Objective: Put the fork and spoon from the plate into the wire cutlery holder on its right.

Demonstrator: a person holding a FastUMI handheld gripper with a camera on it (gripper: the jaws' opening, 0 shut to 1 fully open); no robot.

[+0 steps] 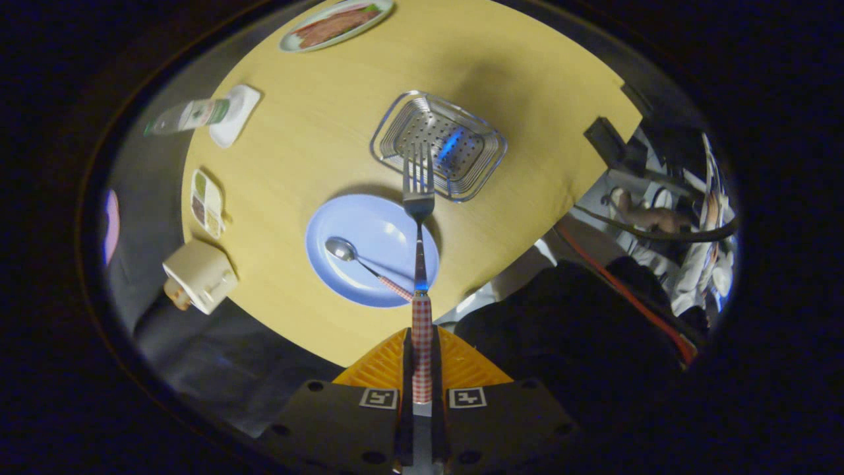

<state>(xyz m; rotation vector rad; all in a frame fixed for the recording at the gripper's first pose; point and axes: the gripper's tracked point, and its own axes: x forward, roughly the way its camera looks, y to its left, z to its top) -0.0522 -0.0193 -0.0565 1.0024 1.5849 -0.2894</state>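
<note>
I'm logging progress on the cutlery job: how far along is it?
Nothing sits in the wire cutlery holder yet. In hand: the gripper is shut on the fork, clamping its checked handle, with the tines up over the holder's near rim. Left: lower the fork in, then fetch the spoon, which lies on the blue plate.

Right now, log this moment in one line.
gripper: shut on fork | fork: lifted, tines over wire cutlery holder | spoon: on plate
</note>
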